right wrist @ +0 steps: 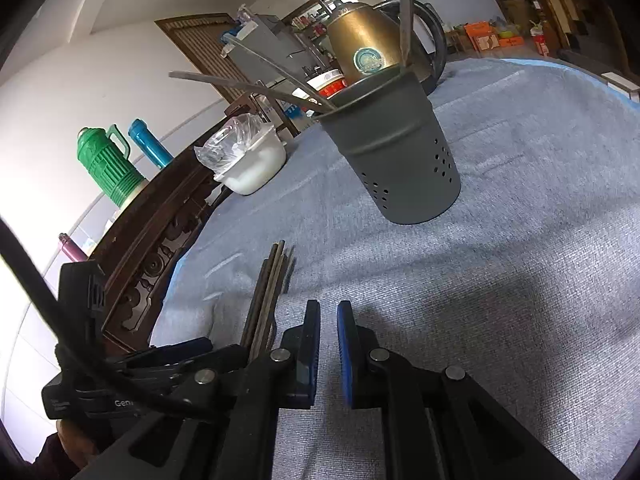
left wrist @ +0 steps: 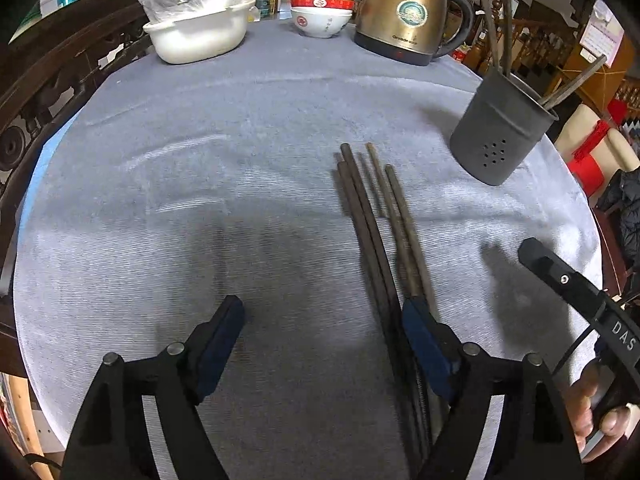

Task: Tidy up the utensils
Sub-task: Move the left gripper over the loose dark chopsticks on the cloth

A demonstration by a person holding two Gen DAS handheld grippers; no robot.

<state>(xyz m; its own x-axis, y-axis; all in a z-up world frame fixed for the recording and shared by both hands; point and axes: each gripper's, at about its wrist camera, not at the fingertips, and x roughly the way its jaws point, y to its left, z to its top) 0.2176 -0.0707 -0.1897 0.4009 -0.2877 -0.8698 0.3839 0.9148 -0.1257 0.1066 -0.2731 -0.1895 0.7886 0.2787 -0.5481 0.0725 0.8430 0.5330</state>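
The left tongs (left wrist: 322, 320) stood wide apart low over the worktop (left wrist: 240, 128), gripping nothing; the right-hand pad (left wrist: 420, 324) lay against a bundle of dark chopsticks (left wrist: 376, 216) that rested flat on the grey cloth, running away from the camera, with bare cloth between the two pads. The right tongs (right wrist: 329, 344) were nearly closed, only a narrow slit between the blue pads, and held nothing; they hovered just to the right of the chopsticks, near the left tongs. Beyond the chopstick tips, a little to the right, stood a grey holder (left wrist: 500, 132) with small holes near its base, upright on the cloth, with a few metal utensils (right wrist: 256, 88) leaning out over its rim. Farther back sat a brass-coloured kettle (left wrist: 404, 16), a stack of white and red bowls (left wrist: 322, 8), and a white tub (left wrist: 200, 36) with a clear plastic bag in it, near the far edge by a dark carved wooden rail (left wrist: 48, 92)
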